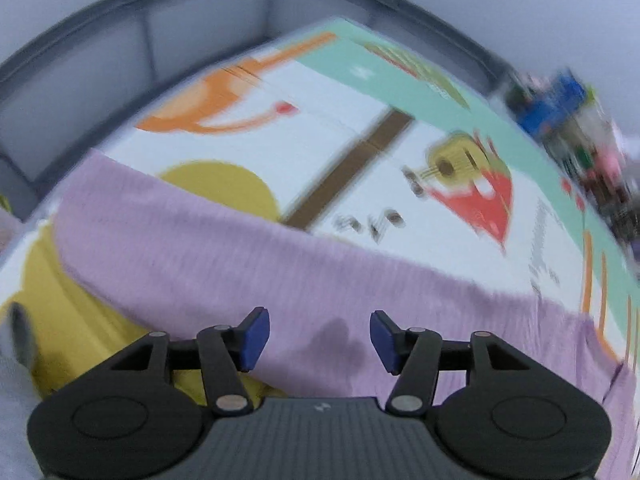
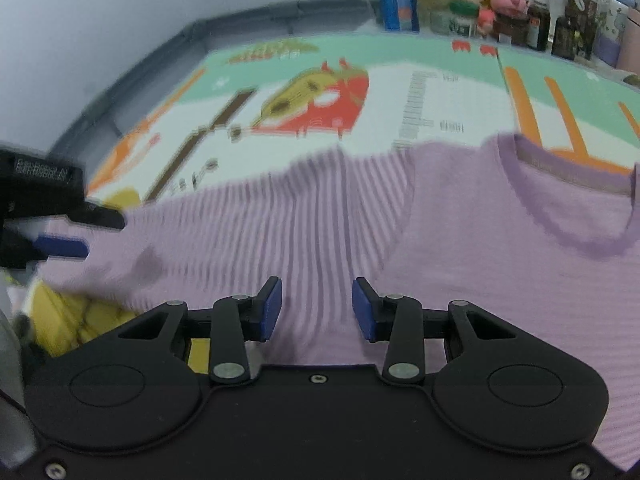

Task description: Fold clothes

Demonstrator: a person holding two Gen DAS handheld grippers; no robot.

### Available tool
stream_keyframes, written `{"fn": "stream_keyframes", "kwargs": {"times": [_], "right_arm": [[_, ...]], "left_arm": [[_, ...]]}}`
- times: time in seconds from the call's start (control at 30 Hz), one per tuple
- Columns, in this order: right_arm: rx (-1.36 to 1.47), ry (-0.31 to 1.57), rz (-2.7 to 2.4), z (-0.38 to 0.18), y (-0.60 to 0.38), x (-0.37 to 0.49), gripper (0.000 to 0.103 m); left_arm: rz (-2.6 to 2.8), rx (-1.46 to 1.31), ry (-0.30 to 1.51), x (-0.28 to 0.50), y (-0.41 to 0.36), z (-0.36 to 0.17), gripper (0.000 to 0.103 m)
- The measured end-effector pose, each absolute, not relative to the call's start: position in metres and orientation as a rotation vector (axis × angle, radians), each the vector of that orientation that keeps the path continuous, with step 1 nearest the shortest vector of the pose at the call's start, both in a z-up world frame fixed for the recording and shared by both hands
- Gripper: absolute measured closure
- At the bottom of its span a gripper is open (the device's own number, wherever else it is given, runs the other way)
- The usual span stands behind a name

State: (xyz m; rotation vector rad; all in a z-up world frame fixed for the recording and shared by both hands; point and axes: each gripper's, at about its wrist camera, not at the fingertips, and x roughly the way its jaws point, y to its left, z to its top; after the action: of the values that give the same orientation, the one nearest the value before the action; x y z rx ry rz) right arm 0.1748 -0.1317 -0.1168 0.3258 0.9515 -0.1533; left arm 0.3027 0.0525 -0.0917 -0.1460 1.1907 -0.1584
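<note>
Behind lilac shirt (image 2: pixel 440 216), cluttered bottles (image 2: pixel 540 20).

Colourful play mat (image 2: pixel 440 92), with bottles and toys (image 2: pixel 500 4) beyond it

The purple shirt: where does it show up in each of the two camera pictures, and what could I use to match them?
Left wrist view: the purple shirt runs as a band across the lower middle, under the open left gripper.
Right wrist view: it fills the lower right, collar at upper right, below the open right gripper.
Shared landmark: the guitar picture on the play mat.
</note>
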Motion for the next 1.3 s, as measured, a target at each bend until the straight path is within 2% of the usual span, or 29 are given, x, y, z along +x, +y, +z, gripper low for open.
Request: {"fn": "stream_keyframes", "kwargs": {"times": [0.17,0.33,0.63,0.93,1.0,1.13,1.2,1.3], "right_arm": [[0.260,0.965,-0.135,-0.128,-0.100,0.166,0.066],[0.274,0.952,-0.043,-0.120,-0.092,0.158,0.066],[0.385,0.812,-0.220,-0.098,-0.165,0.152,0.066],[0.450,0.766,-0.363,-0.102,-0.243,0.168,0.066],[0.441,0.767,-0.355,-0.106,-0.247,0.174,0.073],[0.450,0.767,-0.309,-0.115,-0.250,0.187,0.083],[0.490,0.769,-0.285,-0.122,-0.253,0.192,0.089],[0.516,0.781,-0.267,-0.131,-0.256,0.200,0.093]], "left_arm": [[-0.107,-0.038,1.213,0.300,0.038,-0.110,0.044],[0.042,-0.112,1.265,0.315,0.063,-0.123,0.044],[-0.082,-0.143,1.195,0.311,0.037,-0.103,0.040],[-0.344,-0.101,1.185,0.295,-0.034,-0.103,0.043],[-0.379,-0.092,1.182,0.293,-0.047,-0.102,0.045],[-0.440,-0.117,1.233,0.292,-0.071,-0.105,0.060],[-0.456,-0.119,1.250,0.292,-0.080,-0.109,0.060],[-0.426,-0.078,1.266,0.295,-0.094,-0.120,0.061]]}}
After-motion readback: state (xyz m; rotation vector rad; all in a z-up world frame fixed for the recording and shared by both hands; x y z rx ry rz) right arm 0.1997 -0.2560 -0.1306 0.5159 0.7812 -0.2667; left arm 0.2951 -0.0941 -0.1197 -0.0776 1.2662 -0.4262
